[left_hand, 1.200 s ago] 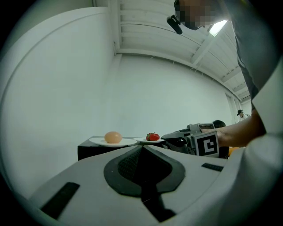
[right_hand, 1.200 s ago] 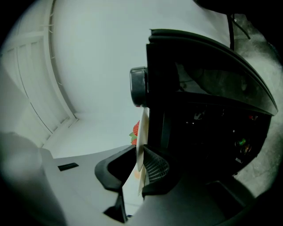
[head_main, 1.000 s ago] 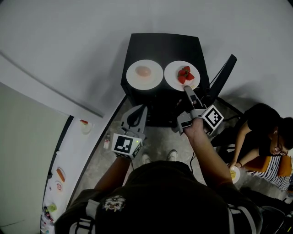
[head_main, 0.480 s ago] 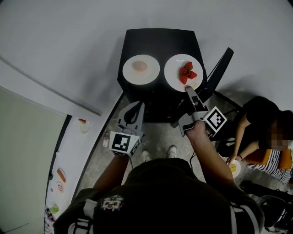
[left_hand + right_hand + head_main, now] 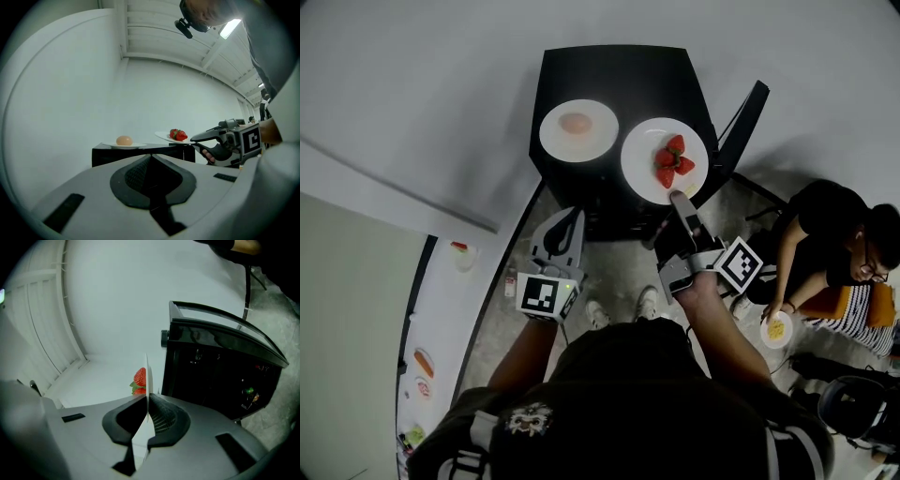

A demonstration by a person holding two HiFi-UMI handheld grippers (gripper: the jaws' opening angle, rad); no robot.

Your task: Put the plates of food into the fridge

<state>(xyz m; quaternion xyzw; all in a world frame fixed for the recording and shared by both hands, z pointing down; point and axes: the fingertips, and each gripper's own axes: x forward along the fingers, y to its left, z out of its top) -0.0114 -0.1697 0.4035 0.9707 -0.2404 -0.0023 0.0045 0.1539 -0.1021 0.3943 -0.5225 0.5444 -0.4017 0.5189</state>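
The right gripper (image 5: 679, 199) has just clenched its jaws on the strawberry plate (image 5: 639, 153) rim. Held by one edge, the plate could tip and spill the strawberries (image 5: 672, 161). The left gripper (image 5: 571, 216) has its jaws clenched on nothing.

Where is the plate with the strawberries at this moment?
In the head view, the strawberry plate is at the black cabinet's front right edge, its rim clamped in the right gripper.

Bare test room, like a lab: plain white walls (image 5: 422, 84), grey concrete floor (image 5: 623, 274), ribbed ceiling (image 5: 159, 28) with a strip light (image 5: 230, 28).
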